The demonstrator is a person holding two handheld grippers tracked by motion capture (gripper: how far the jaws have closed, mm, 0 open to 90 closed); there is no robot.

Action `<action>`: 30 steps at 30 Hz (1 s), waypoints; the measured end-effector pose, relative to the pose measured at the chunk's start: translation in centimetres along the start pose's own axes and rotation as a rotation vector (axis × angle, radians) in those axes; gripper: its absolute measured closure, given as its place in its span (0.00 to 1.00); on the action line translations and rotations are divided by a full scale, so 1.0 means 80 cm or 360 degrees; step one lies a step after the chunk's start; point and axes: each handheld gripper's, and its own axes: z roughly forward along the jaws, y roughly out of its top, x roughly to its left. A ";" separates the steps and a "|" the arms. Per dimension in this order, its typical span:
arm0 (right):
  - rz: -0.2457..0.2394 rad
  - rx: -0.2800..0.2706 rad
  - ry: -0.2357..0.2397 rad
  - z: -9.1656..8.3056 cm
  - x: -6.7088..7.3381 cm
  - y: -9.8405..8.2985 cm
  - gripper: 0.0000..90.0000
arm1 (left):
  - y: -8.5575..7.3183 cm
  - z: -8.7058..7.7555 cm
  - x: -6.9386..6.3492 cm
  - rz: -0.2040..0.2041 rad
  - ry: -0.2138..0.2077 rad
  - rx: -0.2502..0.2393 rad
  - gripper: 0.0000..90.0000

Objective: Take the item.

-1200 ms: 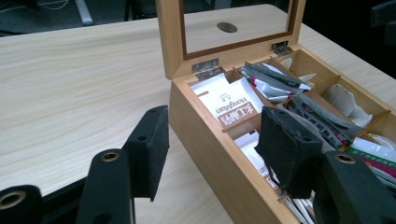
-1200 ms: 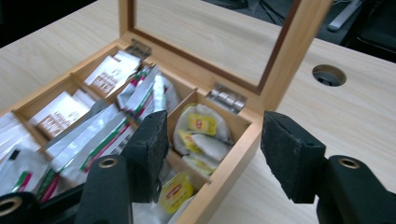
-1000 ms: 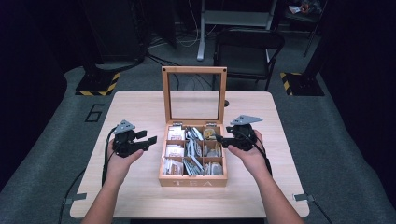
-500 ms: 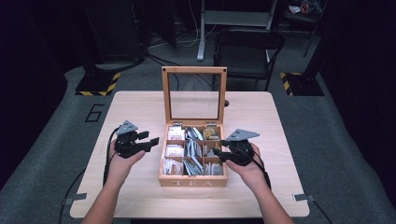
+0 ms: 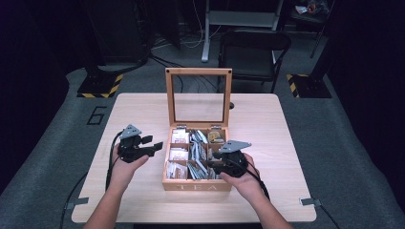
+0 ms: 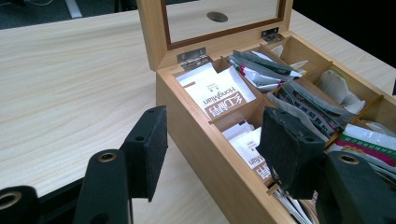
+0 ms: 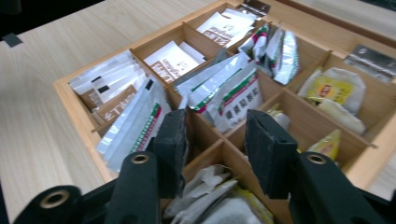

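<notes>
Black pads narrowing, clamped on nothing: right gripper swung in from the side over the tea box's near right compartments, likely picking out a sachet beyond a divider. Left gripper apart, empty, unmoved by the left wall. Farther back, upright glass lid, chair; crowded packets the sole hindrance.

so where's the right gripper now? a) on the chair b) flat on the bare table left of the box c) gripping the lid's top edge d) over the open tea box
d: the right gripper hangs over the tea box, jaws apart above its sachet compartments.
</notes>
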 end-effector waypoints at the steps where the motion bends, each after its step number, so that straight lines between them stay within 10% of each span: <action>1: 0.0017 0.0004 0.0014 0.002 0.002 -0.001 0.66 | 0.000 -0.001 0.001 -0.0005 -0.0003 -0.0005 0.47; 30: -0.0019 0.0077 0.0064 0.041 0.026 -0.010 0.84 | -0.002 -0.005 0.006 -0.0033 0.0015 -0.0021 0.47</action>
